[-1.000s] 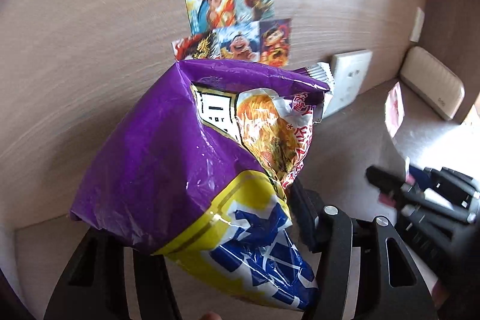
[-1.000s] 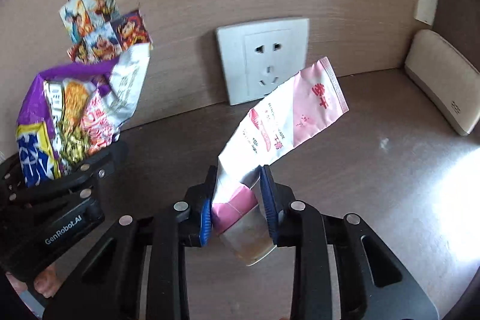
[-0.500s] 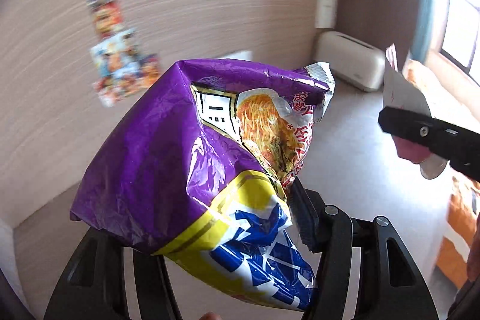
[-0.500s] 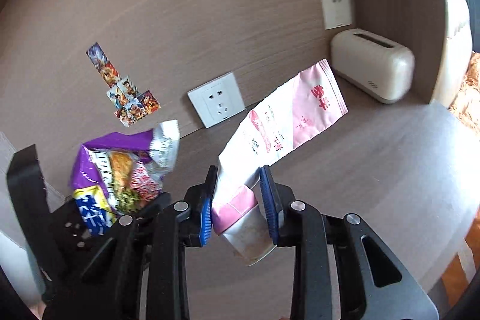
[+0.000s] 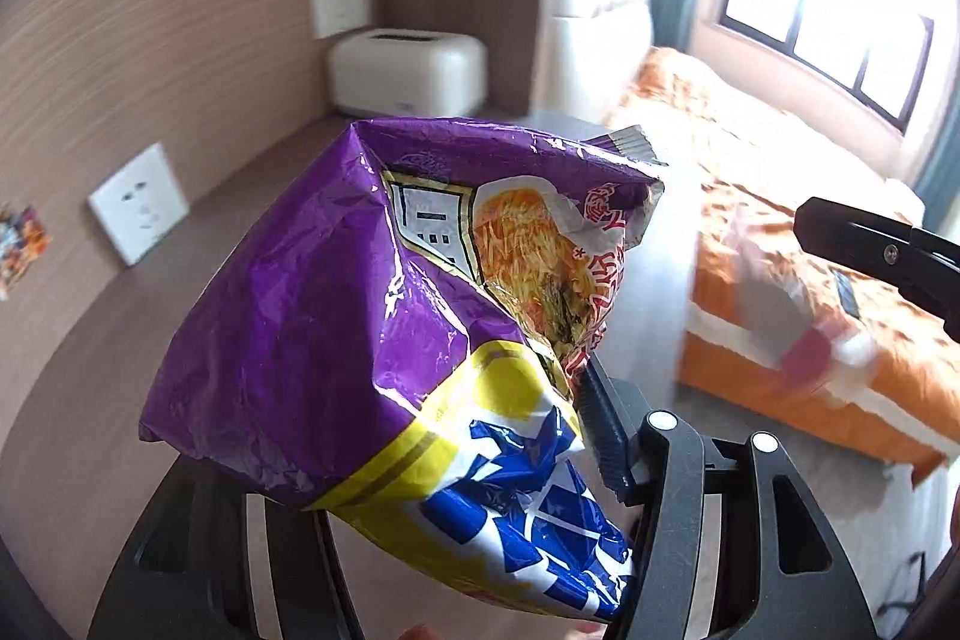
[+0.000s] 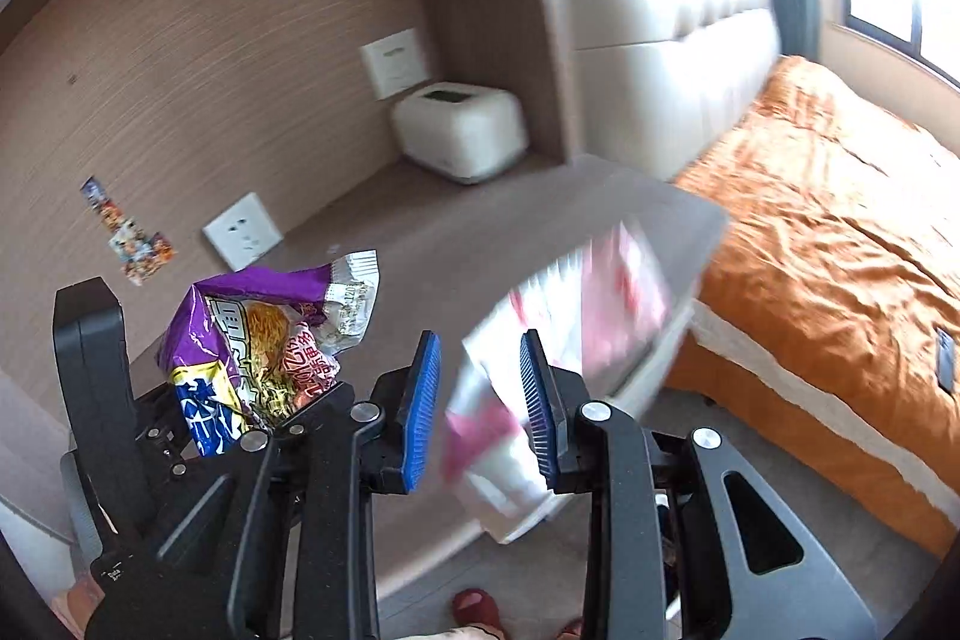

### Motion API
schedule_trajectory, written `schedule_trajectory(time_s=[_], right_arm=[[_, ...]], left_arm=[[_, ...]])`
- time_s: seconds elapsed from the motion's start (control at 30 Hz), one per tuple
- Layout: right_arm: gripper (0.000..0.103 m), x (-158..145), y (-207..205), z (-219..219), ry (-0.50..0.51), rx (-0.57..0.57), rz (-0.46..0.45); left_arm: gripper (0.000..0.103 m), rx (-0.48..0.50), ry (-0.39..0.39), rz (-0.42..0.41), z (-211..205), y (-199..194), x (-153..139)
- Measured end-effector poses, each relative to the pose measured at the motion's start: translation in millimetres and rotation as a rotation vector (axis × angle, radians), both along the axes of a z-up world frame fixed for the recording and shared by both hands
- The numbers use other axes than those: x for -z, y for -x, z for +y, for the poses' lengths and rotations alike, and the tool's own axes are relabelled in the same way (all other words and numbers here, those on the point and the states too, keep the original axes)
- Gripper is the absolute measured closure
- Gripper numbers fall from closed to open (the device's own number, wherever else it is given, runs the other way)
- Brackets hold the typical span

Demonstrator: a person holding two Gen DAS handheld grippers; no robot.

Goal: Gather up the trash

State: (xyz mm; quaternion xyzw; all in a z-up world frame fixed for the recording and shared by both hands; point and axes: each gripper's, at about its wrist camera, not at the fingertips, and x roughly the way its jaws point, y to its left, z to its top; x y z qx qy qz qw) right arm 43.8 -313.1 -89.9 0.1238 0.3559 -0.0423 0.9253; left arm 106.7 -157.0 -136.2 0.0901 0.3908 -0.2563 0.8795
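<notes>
A crumpled purple, yellow and blue snack bag [image 5: 372, 310] fills the left wrist view, and my left gripper [image 5: 408, 436] is shut on its lower end. Only the right pad shows; the bag hides the left one. The right wrist view has the same bag [image 6: 252, 334] at lower left. My right gripper [image 6: 480, 382] is shut on a pink and white wrapper [image 6: 576, 316], which is motion-blurred and sticks up to the right between the blue pads. Seen from the left wrist, that wrapper [image 5: 804, 346] hangs below a black finger [image 5: 870, 250] of the right gripper.
A brown desk top [image 6: 450, 250] runs along a wood-grain wall with a socket [image 6: 240, 238] and picture stickers [image 6: 132, 244]. A white box-shaped appliance [image 6: 462, 136] stands in the corner. Right of the desk is a bed with an orange cover [image 6: 840, 250]. A red slipper [image 6: 474, 607] shows below.
Both grippers have swung right, away from the wall, so the bed and window have come into view. The bag and the wrapper stay gripped as before.
</notes>
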Motion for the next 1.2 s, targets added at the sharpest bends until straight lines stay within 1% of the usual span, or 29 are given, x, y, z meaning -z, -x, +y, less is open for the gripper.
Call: schedule_trajectory(time_s=[0.07,0.1,0.17,0.2,0.27,0.3,0.33,0.37,0.4,0.47,0.53,0.57,0.6,0.63,0.7,0.73,0.77,0.87,1.0,1.07,1.2], right_arm=[[0.073,2.7,15.1,-16.4,0.002,0.041,0.002],[0.076,4.6,22.0,-23.8,0.001,0.057,0.001],[0.088,11.7,33.4,-37.3,0.01,0.09,0.008],[0.098,19.1,38.1,-45.7,0.014,0.112,0.031],[0.099,33.6,46.8,-60.9,0.009,0.145,0.061],[0.095,44.6,51.1,-69.8,-0.003,0.159,0.088],[0.076,54.6,56.0,-80.0,-0.028,0.156,0.115],[0.06,64.3,61.8,-89.5,-0.046,0.175,0.133],[0.04,71.3,67.7,-97.2,-0.052,0.2,0.142],[0.039,85.0,74.7,-109.2,-0.054,0.219,0.182],[0.03,97.2,83.4,-120.1,-0.035,0.26,0.207],[0.028,102.0,87.5,-124.9,-0.03,0.276,0.215],[0.024,107.3,90.5,-130.0,-0.023,0.293,0.225],[0.021,113.2,94.6,-135.3,-0.009,0.318,0.238],[0.021,123.2,103.5,-144.4,0.004,0.349,0.258],[0.021,128.6,109.1,-150.2,0.007,0.368,0.267],[0.021,132.3,113.5,-154.2,0.009,0.383,0.273],[0.017,141.9,125.7,-165.4,0.013,0.422,0.293],[0.017,150.0,137.3,-176.4,0.005,0.455,0.313],[0.017,150.7,139.2,-179.1,-0.01,0.459,0.315],[0.016,147.0,137.2,-179.0,-0.022,0.455,0.305]], left_arm=[[0.045,0.044,-0.01,0.003,-21.1,13.2,3.2],[0.045,0.07,-0.014,0.007,-35.0,18.9,6.0],[0.045,0.106,-0.023,0.016,-54.1,26.1,12.1],[0.045,0.125,-0.024,0.02,-64.2,29.1,15.6],[0.045,0.165,-0.032,0.027,-79.3,34.5,23.2],[0.045,0.187,-0.048,0.038,-88.4,38.6,29.7],[0.041,0.206,-0.053,0.047,-94.7,40.1,35.4],[0.033,0.231,-0.057,0.068,-104.2,44.9,43.5],[0.027,0.249,-0.068,0.088,-111.7,47.8,50.5],[0.024,0.296,-0.084,0.114,-127.4,56.3,65.3],[0.022,0.341,-0.098,0.15,-142.8,63.4,81.5],[0.022,0.354,-0.103,0.161,-149.0,63.7,88.9],[0.022,0.372,-0.114,0.18,-156.9,65.1,99.9],[0.022,0.389,-0.12,0.201,-164.0,65.2,111.6],[0.021,0.414,-0.136,0.24,-177.5,65.3,137.1],[0.017,0.428,-0.143,0.258,-184.5,63.0,149.0],[0.008,0.442,-0.148,0.276,-192.2,63.0,163.0],[0.006,0.47,-0.178,0.281,-206.5,70.5,187.5],[0.006,0.468,-0.195,0.288,-217.1,80.2,198.4],[0.006,0.46,-0.19,0.299,-212.0,77.9,194.1],[0.006,0.436,-0.187,0.293,-201.9,75.0,179.7]])
